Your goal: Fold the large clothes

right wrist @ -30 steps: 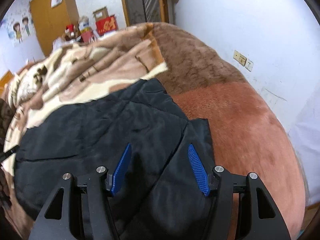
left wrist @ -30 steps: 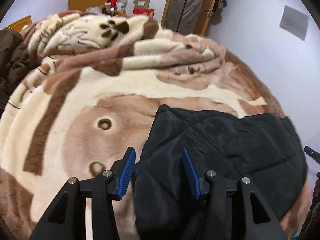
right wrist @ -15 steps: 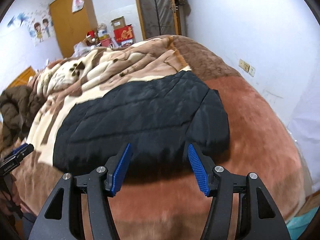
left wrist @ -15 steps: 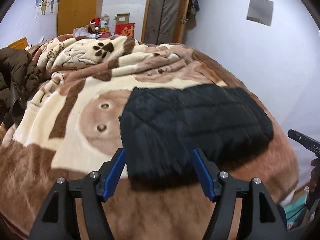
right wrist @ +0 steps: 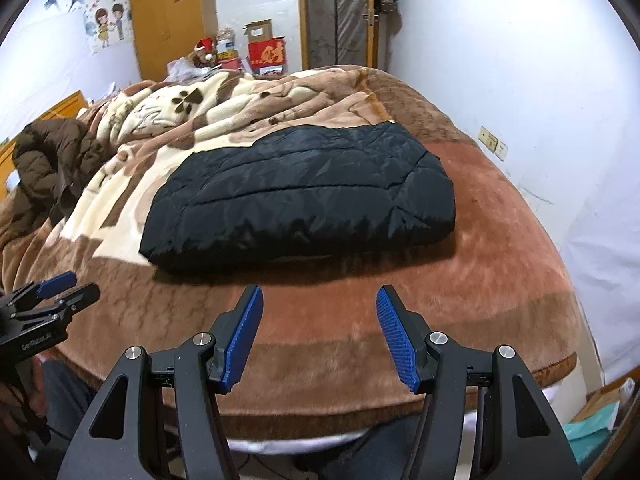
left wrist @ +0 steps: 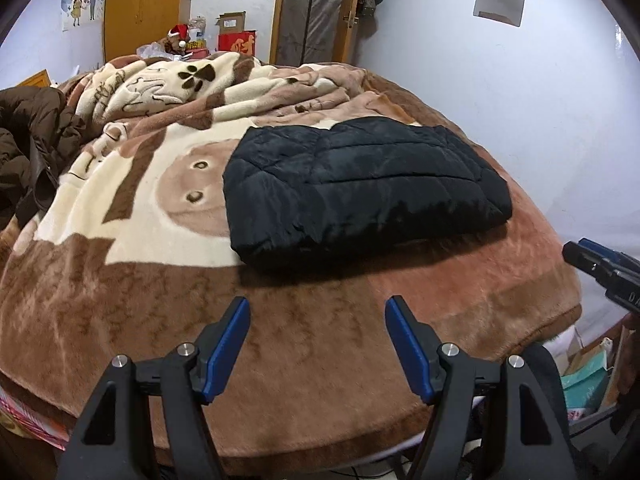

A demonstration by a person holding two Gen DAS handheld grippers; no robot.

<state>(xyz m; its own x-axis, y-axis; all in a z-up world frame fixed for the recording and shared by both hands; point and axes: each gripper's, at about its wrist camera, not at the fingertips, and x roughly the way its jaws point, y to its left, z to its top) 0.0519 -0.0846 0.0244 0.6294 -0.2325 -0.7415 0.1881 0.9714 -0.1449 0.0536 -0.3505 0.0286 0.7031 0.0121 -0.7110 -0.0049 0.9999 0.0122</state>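
The black jacket lies folded on the blanket. Left gripper and right gripper hover near, fingers apart, holding nothing: folding appears complete.

Folded jacket is lying flat on the blanket covering the bed, toward its right half. Another coat is sitting bunched at the bed's left edge, well apart from the jacket. Both grippers, left gripper and right gripper, are hanging over the bed's near edge, in front of the jacket, left one beside the right; boxes are sitting behind the bed.
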